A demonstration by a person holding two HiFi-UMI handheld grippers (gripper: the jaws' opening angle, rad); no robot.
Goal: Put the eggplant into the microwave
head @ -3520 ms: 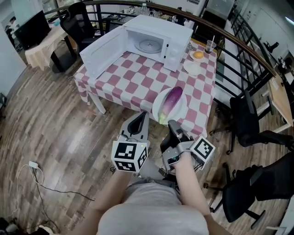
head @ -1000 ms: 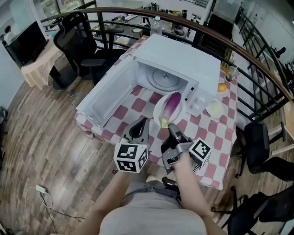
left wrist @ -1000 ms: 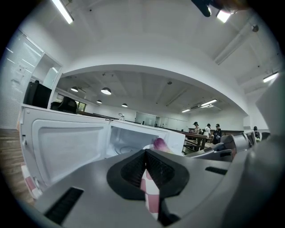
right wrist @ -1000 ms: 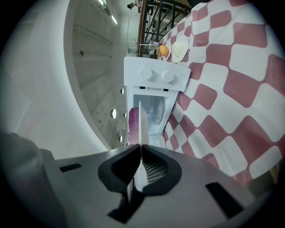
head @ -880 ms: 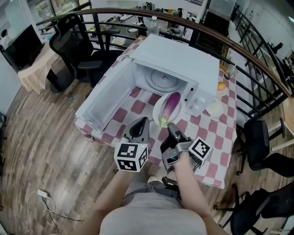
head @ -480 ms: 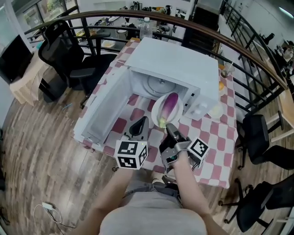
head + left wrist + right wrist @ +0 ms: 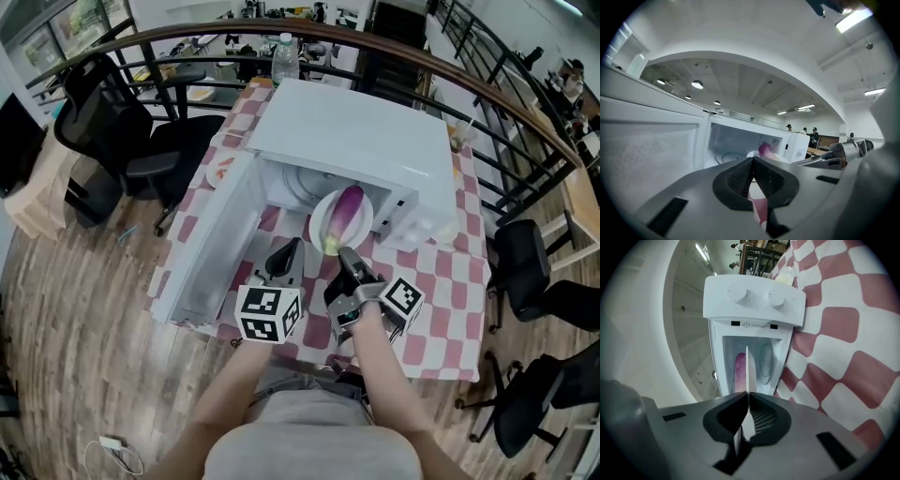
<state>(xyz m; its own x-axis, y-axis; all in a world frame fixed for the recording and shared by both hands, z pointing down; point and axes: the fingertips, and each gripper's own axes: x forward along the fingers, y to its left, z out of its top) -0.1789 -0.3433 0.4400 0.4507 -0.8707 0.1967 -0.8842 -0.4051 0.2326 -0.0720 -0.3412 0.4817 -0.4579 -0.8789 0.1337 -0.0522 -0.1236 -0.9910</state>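
A purple eggplant (image 7: 345, 211) lies on a white plate (image 7: 317, 223). My right gripper (image 7: 345, 255) is shut on the plate's near rim and holds it just in front of the open white microwave (image 7: 356, 131). In the right gripper view the plate (image 7: 747, 373) shows edge-on between the jaws, with the eggplant (image 7: 740, 370) beside it and the glass turntable (image 7: 766, 363) behind. My left gripper (image 7: 289, 248) is shut and holds nothing, to the left of the plate. The left gripper view shows the eggplant (image 7: 765, 150) before the cavity.
The microwave door (image 7: 202, 248) swings out to the left over the red-checked table (image 7: 441, 281). A bottle (image 7: 284, 52) and a drink glass (image 7: 459, 136) stand behind the microwave. Office chairs (image 7: 141, 141) (image 7: 525, 281) flank the table, and a curved railing (image 7: 469, 80) runs behind.
Both grippers and the plate with the eggplant have come closer to the microwave. The plate now sits right at the cavity opening. The grip has not changed.
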